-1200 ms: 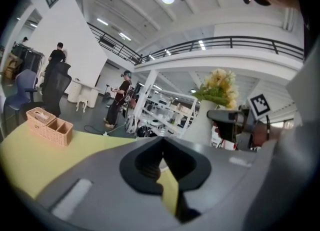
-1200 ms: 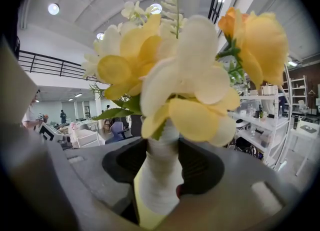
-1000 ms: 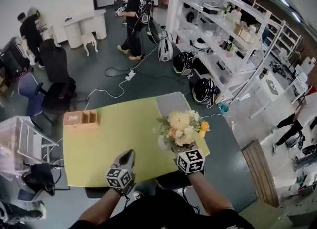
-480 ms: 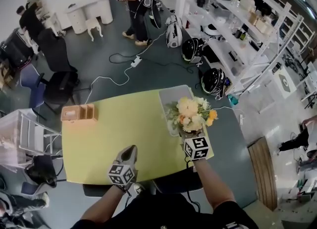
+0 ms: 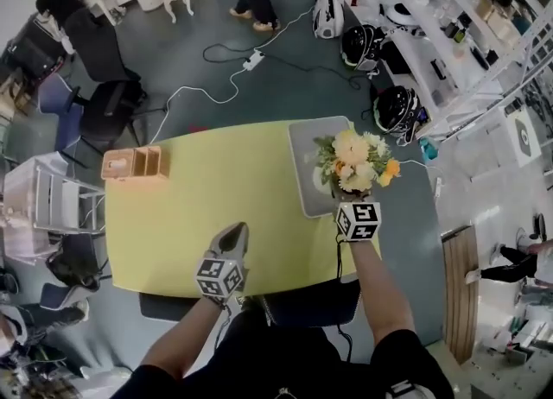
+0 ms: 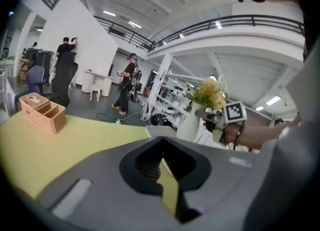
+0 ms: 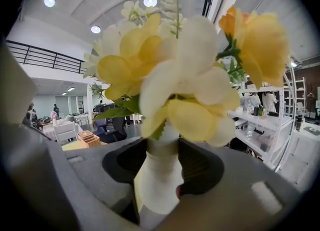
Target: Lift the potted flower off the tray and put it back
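Box point(image 5: 136, 164): wicker, two compartments, at the 10 o'clock corner of the worktop point(image 5: 190, 207); well apart from everything else on it.

Worktop: yellow top, bare across its middle; a black chair point(image 5: 108, 104) stands on the floor beyond its 11 o'clock side.

Left gripper point(image 5: 234, 233): at the 6 o'clock edge of the worktop, pointing toward 12; jaws together, nothing between them, only a sliver of yellow top seen past them in the left gripper view; touching no object.

Tray point(image 5: 304, 142): grey, rectangular, at the 2 o'clock corner of the worktop, long side running 12 to 6.

Flower point(image 5: 356, 160): yellow, cream and orange blooms with green leaves in a slim white pot; upright, over the 3 o'clock half of the tray; whether the pot's base rests on the tray or hangs just above it cannot be told.

Right gripper point(image 5: 352, 199): comes in from 6 o'clock of the flower; jaws clamped on the white pot just under the blooms, one on each side, as the right gripper view shows.

Shelves point(image 5: 484, 34): white, stocked, off toward 2 o'clock on the floor.
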Demonstrator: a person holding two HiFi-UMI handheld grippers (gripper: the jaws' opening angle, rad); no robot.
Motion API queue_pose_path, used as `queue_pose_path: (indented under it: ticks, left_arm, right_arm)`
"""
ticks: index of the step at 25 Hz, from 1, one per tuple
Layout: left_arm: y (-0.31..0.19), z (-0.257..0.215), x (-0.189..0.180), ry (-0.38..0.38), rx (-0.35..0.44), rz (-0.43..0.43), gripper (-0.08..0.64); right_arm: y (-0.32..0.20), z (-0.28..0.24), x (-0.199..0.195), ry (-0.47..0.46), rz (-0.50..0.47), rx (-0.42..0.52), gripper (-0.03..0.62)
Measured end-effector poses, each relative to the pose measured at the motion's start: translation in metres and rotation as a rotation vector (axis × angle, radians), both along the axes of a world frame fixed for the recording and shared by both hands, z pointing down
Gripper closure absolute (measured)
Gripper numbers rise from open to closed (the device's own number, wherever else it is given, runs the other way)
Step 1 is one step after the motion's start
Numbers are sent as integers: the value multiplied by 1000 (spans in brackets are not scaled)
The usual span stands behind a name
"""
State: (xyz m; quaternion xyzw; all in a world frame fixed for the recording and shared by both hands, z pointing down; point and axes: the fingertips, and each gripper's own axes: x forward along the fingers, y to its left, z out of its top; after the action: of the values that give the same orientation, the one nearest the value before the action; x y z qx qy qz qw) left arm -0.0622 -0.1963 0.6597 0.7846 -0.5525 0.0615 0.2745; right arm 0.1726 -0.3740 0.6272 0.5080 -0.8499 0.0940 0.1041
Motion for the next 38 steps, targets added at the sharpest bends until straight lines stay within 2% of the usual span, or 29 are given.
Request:
queue_pose_path:
  ticks: [8, 15, 21, 38]
  left_arm:
    - [-26, 31, 16, -18, -44, 2, 552]
    - [-37, 48, 25, -40, -75, 2, 552]
    - [-38, 59, 25, -40, -101, 7, 552]
    - [-32, 67, 31, -33, -123, 14, 552]
  right_arm:
    - [-59, 73, 24, 10, 32, -27, 390]
    - [-94, 105, 35, 19, 41, -30, 390]
    - [-96, 120, 30, 21, 43, -39, 390]
    - [-86, 126, 34, 33, 60, 14, 380]
